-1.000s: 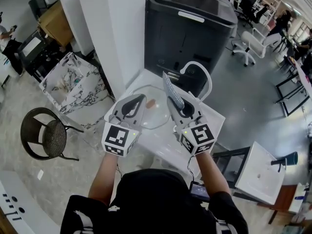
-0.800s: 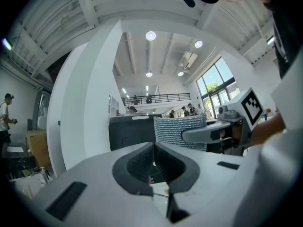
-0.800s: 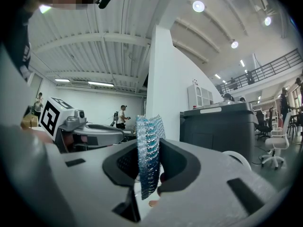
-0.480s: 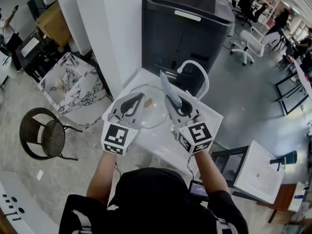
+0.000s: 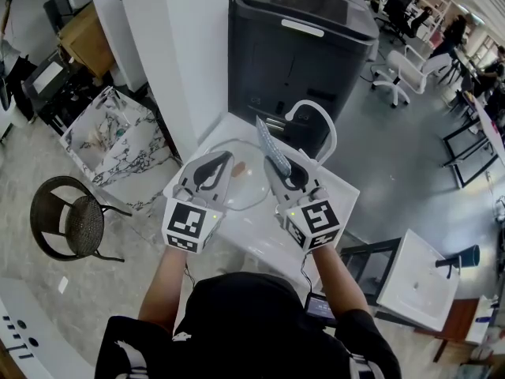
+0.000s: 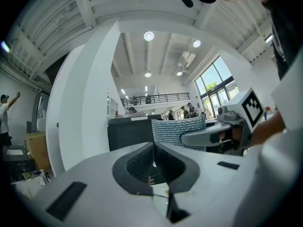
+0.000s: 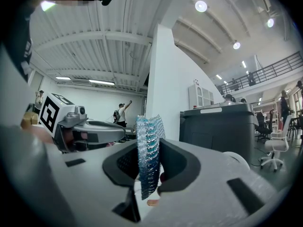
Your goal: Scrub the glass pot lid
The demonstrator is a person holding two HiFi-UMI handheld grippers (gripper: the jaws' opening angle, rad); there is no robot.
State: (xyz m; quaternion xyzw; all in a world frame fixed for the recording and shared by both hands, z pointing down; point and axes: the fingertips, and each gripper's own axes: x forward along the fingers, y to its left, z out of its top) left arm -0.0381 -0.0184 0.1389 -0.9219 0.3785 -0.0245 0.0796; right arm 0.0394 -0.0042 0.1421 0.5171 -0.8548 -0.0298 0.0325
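Right tool grips an upright blue scrubbing pad beside the left tool, jaws pressed together, both above the glass pot lid lying on the white counter.

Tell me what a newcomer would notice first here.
The right gripper, at centre, clamps a silvery-blue scrubbing pad that stands upright above the white table. Beside it the left gripper is shut on nothing, over a glass lid lying on that table. A big dark machine looms behind the table.
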